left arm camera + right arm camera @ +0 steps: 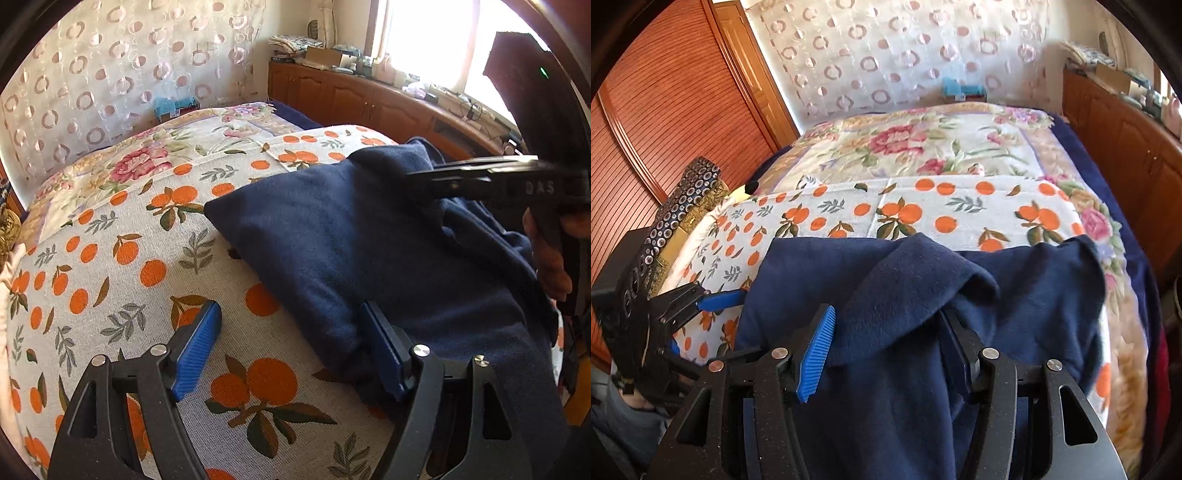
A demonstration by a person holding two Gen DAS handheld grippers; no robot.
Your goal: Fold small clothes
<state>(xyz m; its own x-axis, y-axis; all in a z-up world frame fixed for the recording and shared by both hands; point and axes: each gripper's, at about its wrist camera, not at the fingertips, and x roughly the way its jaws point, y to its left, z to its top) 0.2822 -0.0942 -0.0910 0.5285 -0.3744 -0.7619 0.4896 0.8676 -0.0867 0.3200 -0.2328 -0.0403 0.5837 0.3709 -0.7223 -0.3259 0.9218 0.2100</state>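
Note:
A navy blue fleece garment [388,240] lies rumpled on the orange-print cover [110,277] of a bed. My left gripper [291,332] is open at the garment's near left edge. Its right finger [380,350] rests against the cloth and its left finger [199,347] is over bare cover. In the right wrist view my right gripper [890,332] stands open over the garment [886,387]. A loose fold drapes between its jaws and over the right finger. The left gripper [727,297] shows at the garment's left edge. The right gripper [417,177] also appears side-on above the cloth.
A floral quilt [923,147] covers the far half of the bed. Wooden cabinets [369,99] with clutter on top run along the right under a bright window. A wooden wardrobe [665,110] and patterned cushions [687,192] are at the left. A curtain [110,74] hangs behind.

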